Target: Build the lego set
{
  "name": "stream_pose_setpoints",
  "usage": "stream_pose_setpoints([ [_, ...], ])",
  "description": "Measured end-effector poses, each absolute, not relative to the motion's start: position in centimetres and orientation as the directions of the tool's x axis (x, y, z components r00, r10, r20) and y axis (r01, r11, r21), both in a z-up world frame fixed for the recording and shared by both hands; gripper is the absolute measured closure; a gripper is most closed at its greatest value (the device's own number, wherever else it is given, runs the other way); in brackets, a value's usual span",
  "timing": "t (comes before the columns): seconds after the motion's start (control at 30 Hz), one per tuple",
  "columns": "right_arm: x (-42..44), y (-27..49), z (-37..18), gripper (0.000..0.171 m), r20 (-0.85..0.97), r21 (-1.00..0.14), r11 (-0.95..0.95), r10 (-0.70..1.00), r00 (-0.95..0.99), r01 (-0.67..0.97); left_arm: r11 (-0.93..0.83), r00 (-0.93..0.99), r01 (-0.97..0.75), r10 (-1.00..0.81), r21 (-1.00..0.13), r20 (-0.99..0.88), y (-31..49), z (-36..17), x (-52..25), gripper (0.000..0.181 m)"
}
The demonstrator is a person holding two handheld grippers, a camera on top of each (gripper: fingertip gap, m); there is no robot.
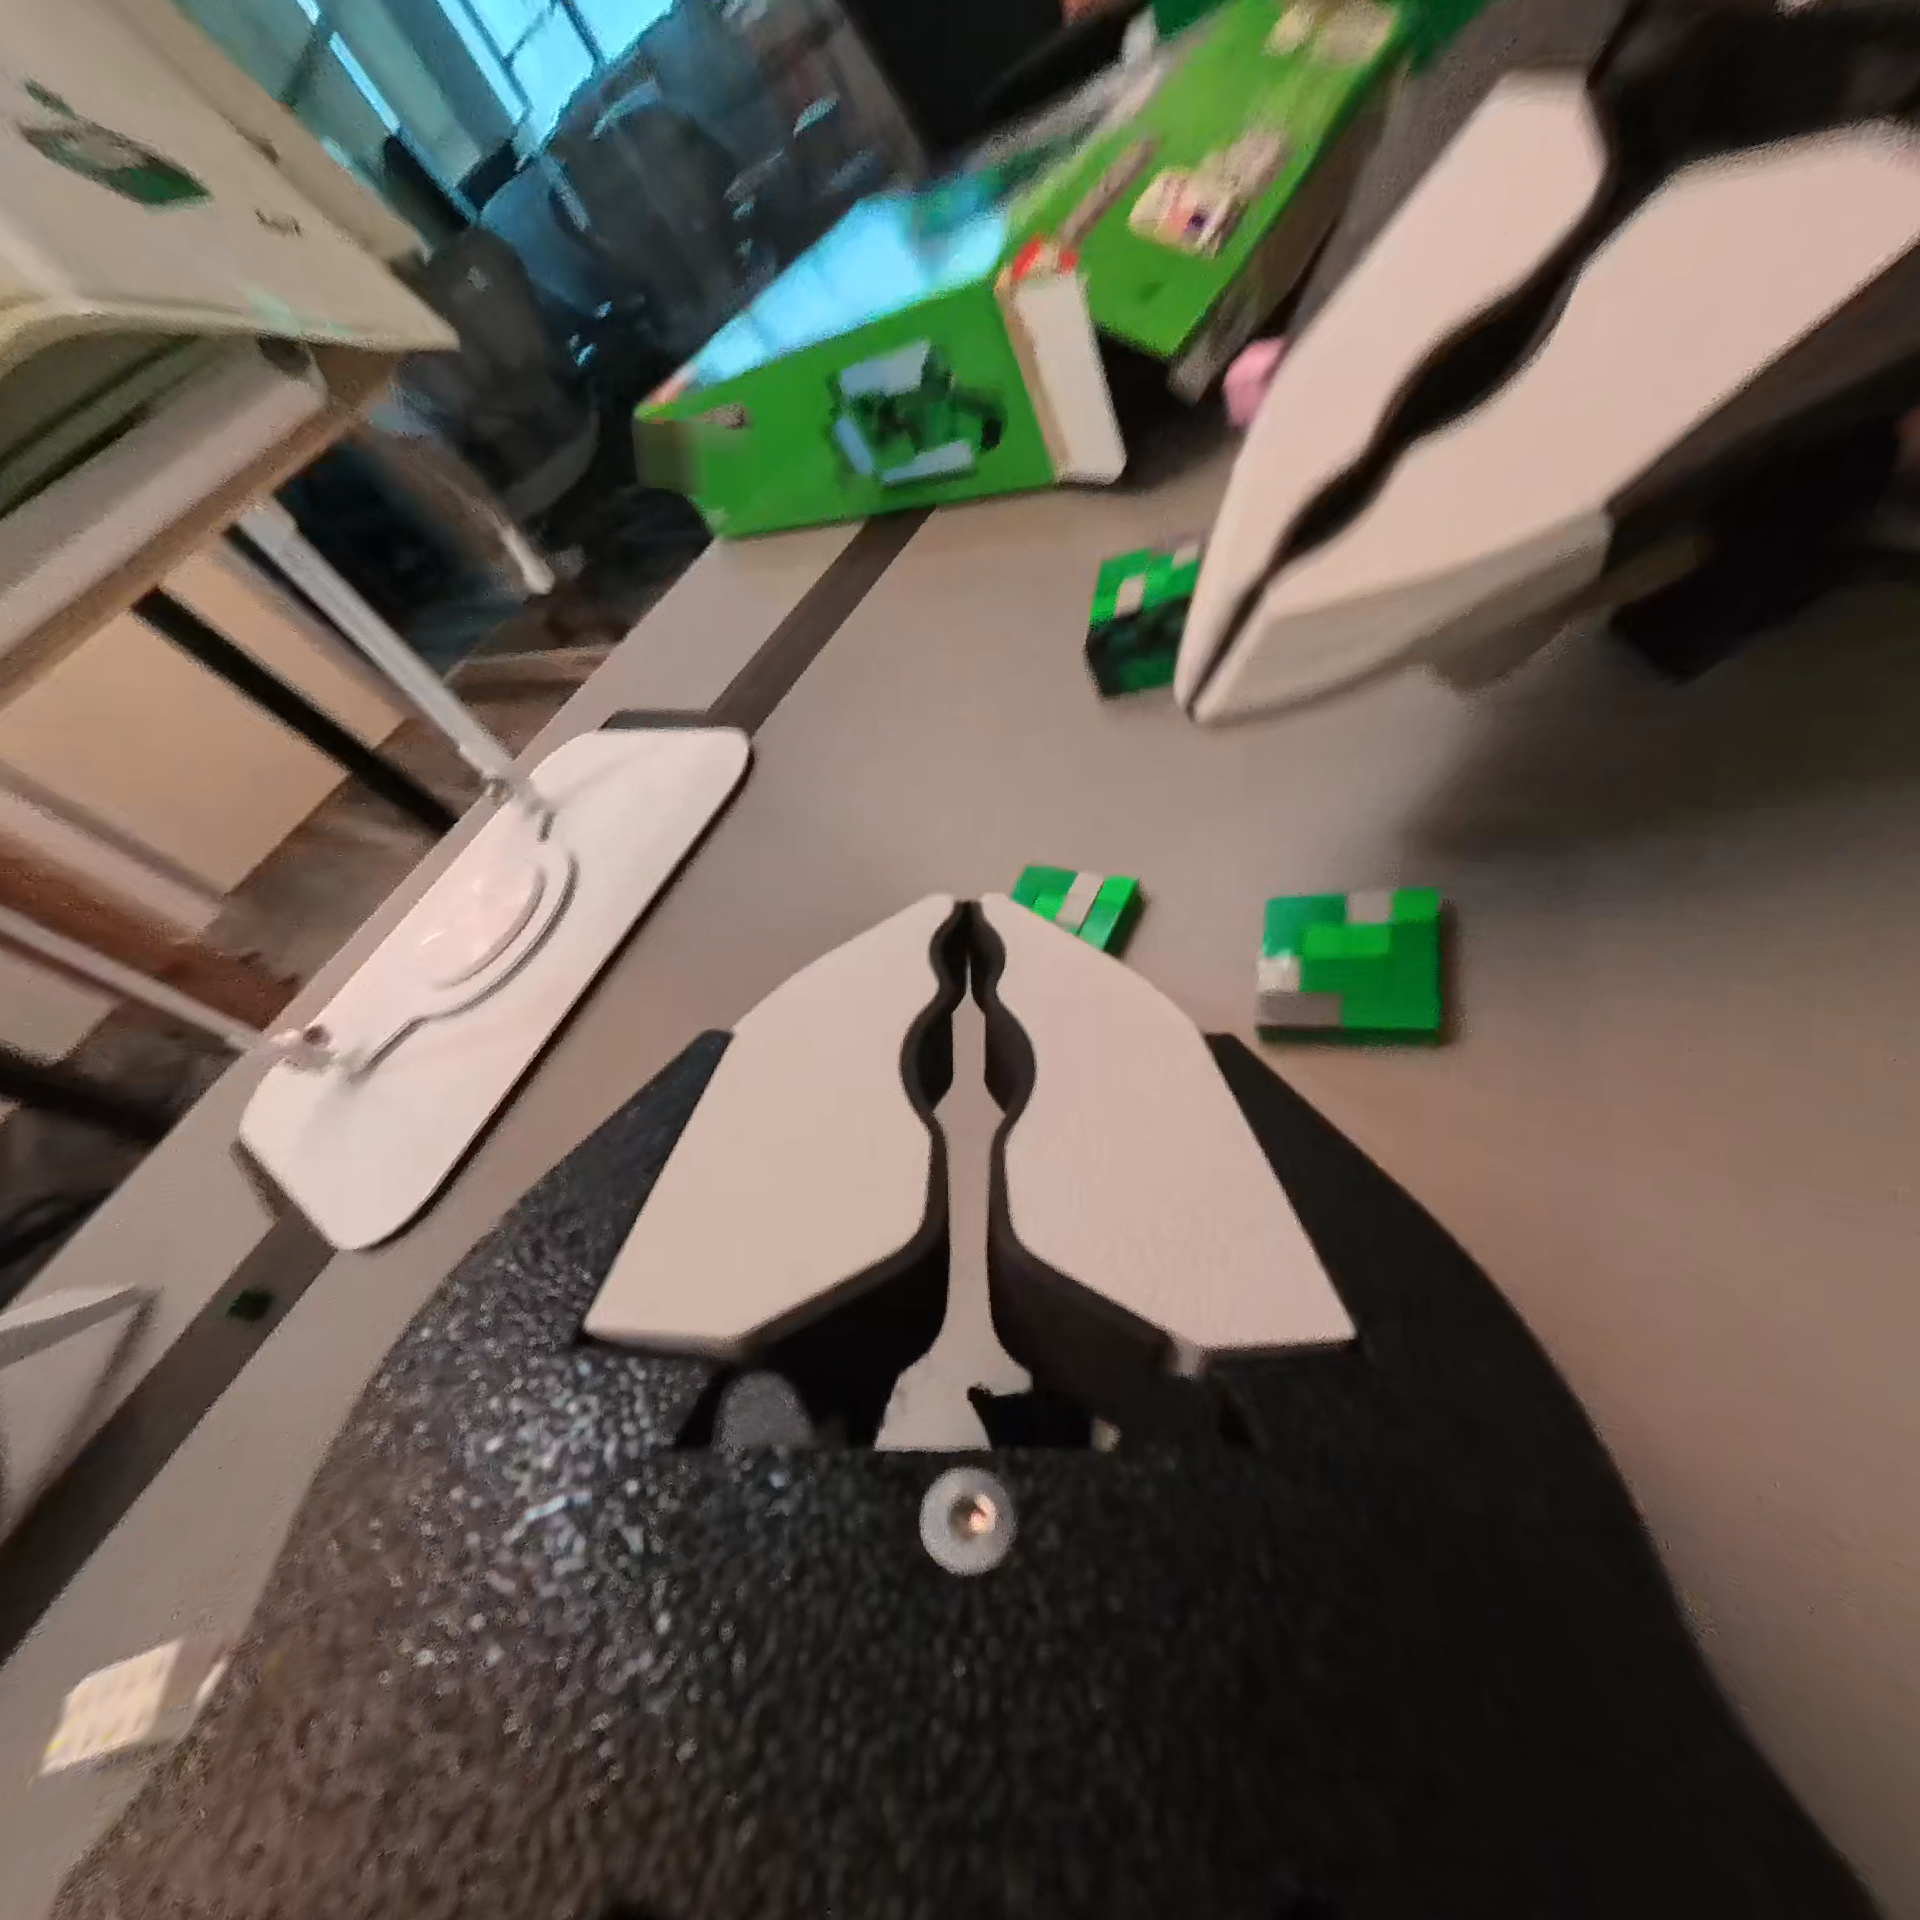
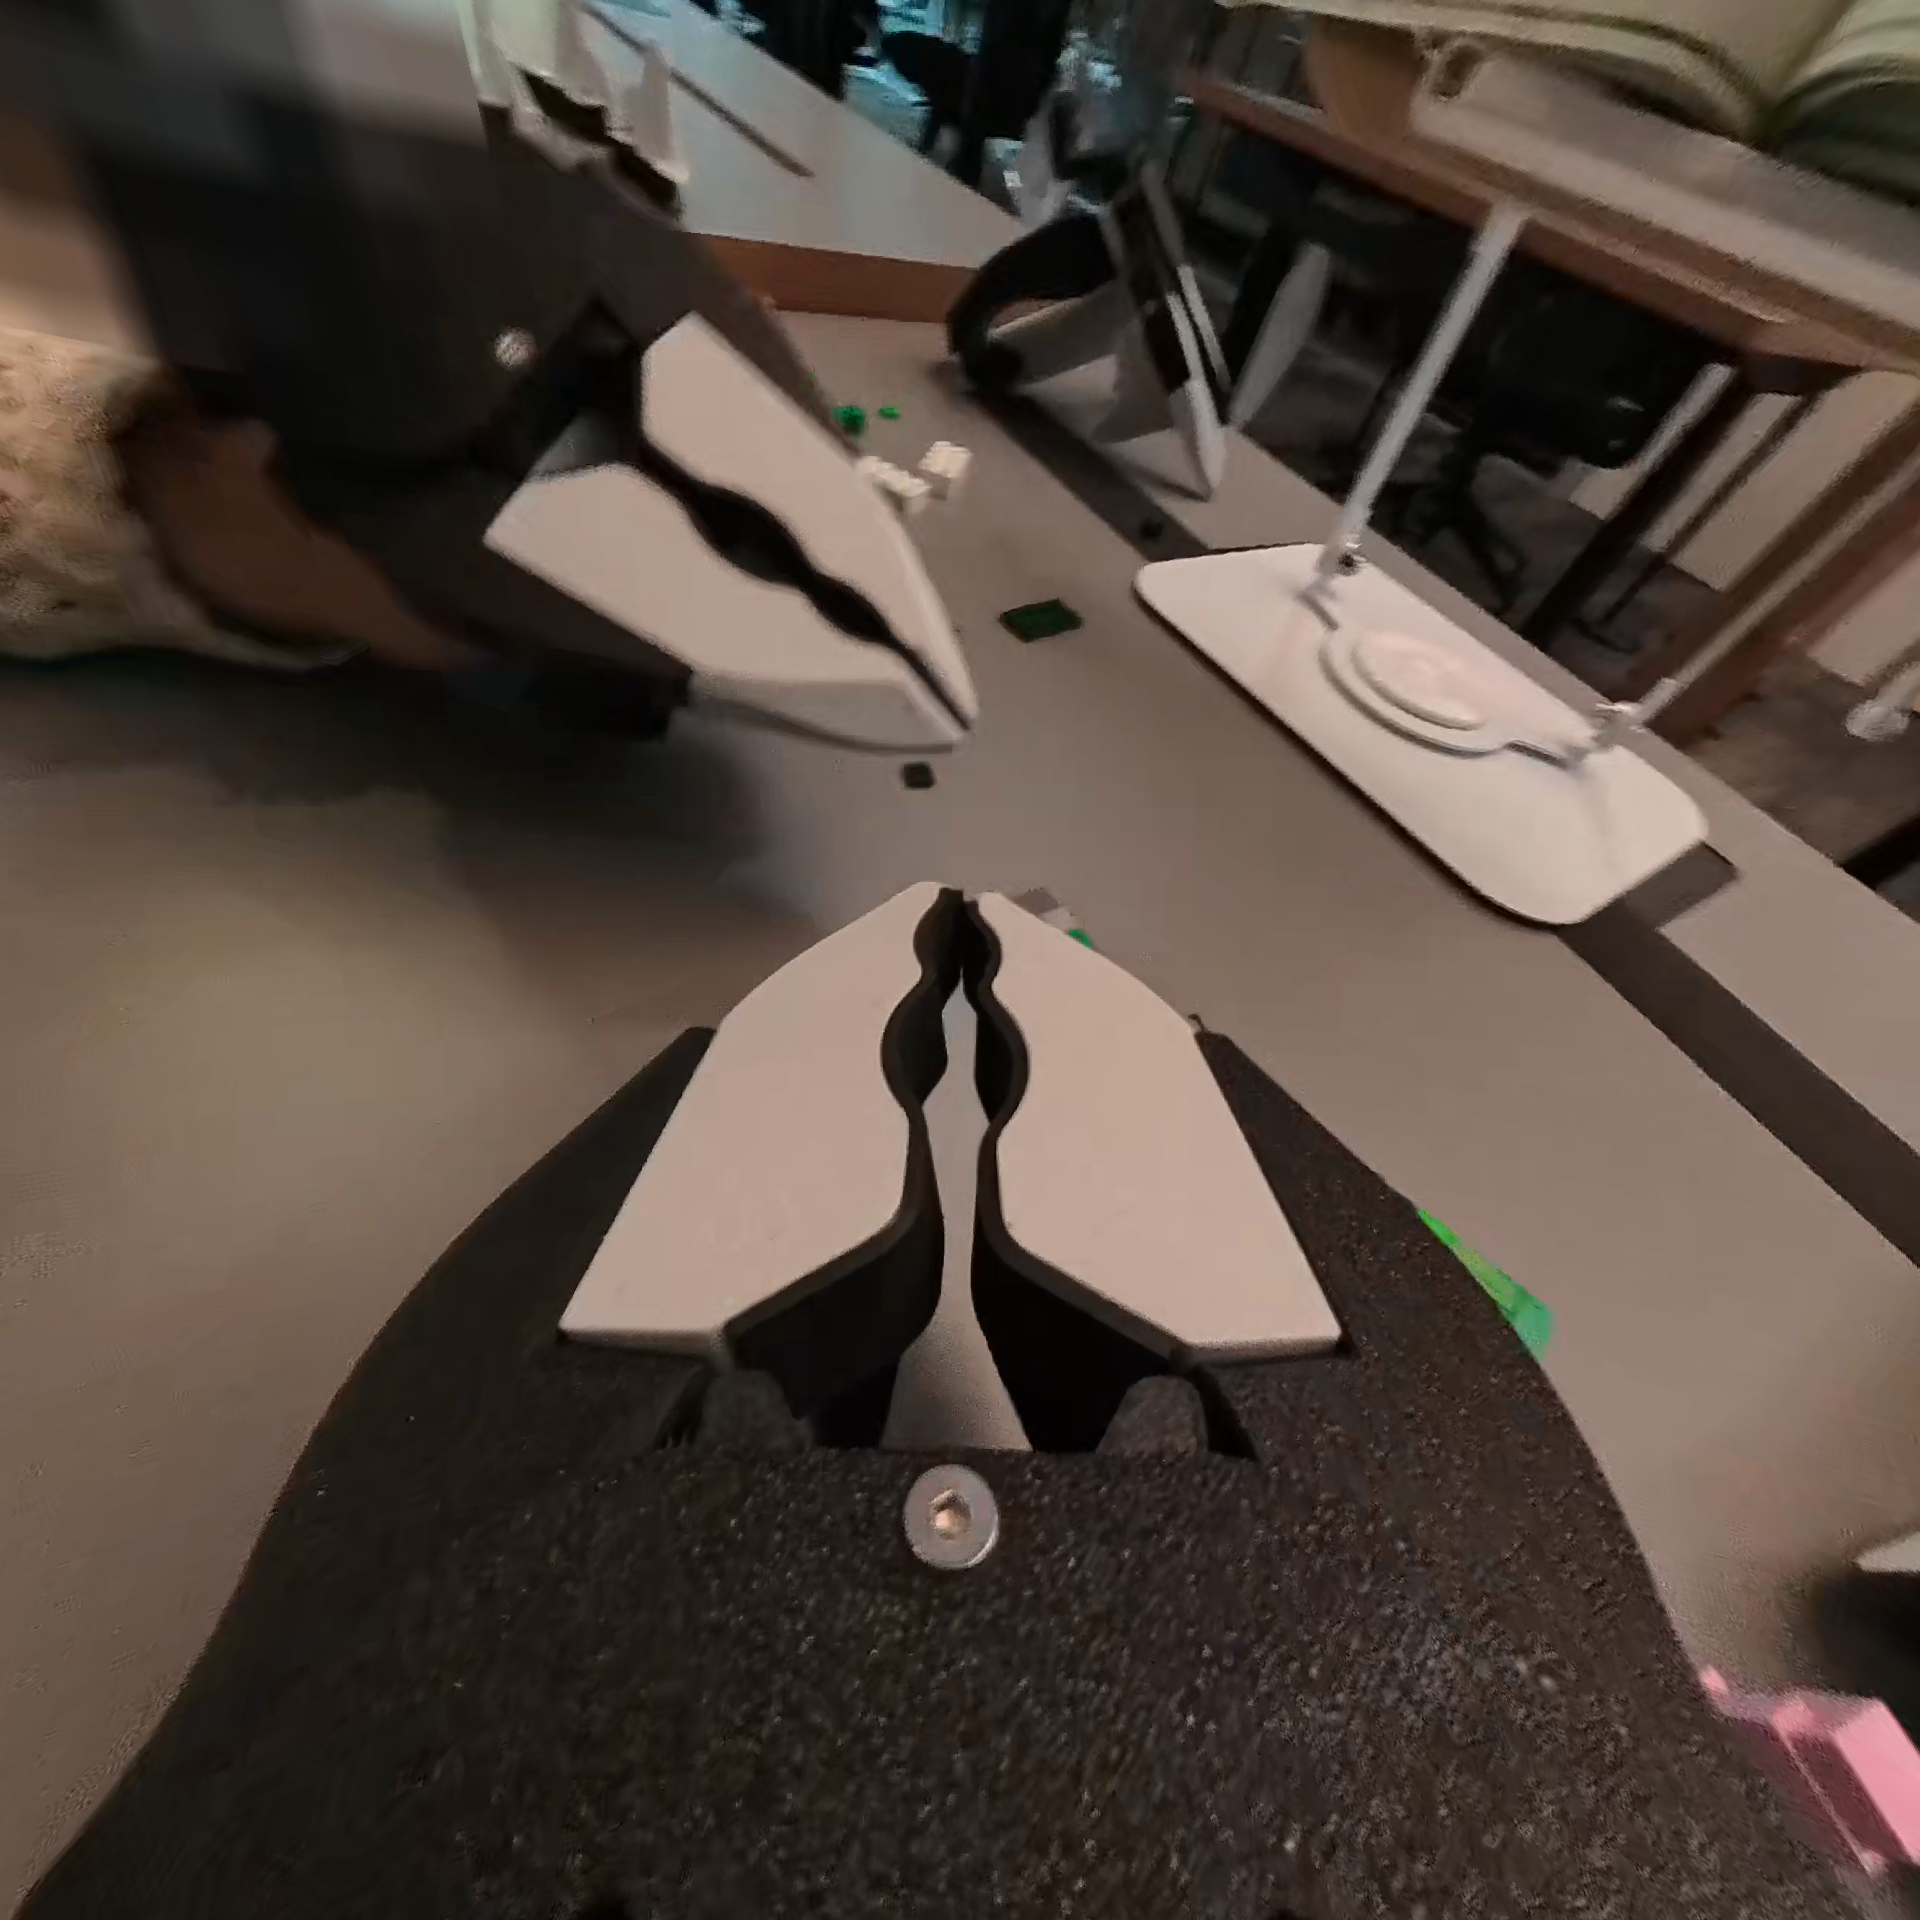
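I've got both units over the grey counter (image 1: 935, 665), pics motion-blurred. My left hand-held gripper (image 1: 968, 914) is clenched, tips meeting w/ nothing between them; it hangs just short of a small green lego plate assembly (image 1: 1081, 906) that sits right beside its tip. A bigger flat green build w/ grey and white tiles (image 1: 1351, 966) lies to the right of that, apart from it. Farther back a green cube-shaped build (image 1: 1138, 618) stands on the counter, partly hidden behind the right hand-held gripper (image 1: 1195, 707), which in the left wrist view comes in from upper right, also clenched and empty; can't tell if it touches the cube. Behind, a green lego box (image 1: 862, 416) lies at the counter edge, a second green box (image 1: 1195, 208) past it. A white lamp base w/ thin metal rods (image 1: 499, 956) sits at left. In the right wrist view, the right hand-held gripper's (image 2: 961, 899) tips are closed too, w/ a sliver of grey/green brick (image 2: 1055, 914) peeking beside them. Beyond, a dark green flat tile (image 2: 1039, 620), a tiny black piece (image 2: 916, 774) and a few white bricks (image 2: 930, 473) are scattered. A pink block (image 2: 1808, 1745) shows bottom right.
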State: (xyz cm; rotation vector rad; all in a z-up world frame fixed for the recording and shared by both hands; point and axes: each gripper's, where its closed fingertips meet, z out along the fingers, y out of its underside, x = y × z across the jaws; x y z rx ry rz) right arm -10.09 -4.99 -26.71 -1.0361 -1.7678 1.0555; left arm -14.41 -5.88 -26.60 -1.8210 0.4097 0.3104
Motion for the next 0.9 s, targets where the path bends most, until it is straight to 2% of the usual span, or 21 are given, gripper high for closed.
stream_pose_setpoints([
  [0.27, -9.0, -6.3, -29.6, 0.171, 0.172, -0.843, 0.383, 0.857, -0.486, 0.378, -0.279, 0.952, -0.272, -0.214, -0.921, -0.217, -6.1, -27.0, -14.0, 0.181],
  [0.57, -8.7, -6.6, -30.6, 0.171, 0.13, -0.81, 0.394, 0.842, -0.523, 0.434, -0.319, 0.919, -0.369, -0.266, -0.873, -0.291, -6.0, -28.2, -13.1, 0.181],
  [0.9, -8.7, -6.7, -30.8, 0.171, 0.124, -0.805, 0.397, 0.839, -0.53, 0.441, -0.323, 0.932, -0.335, -0.251, -0.885, -0.262, -6.1, -28.0, -13.4, 0.181],
])
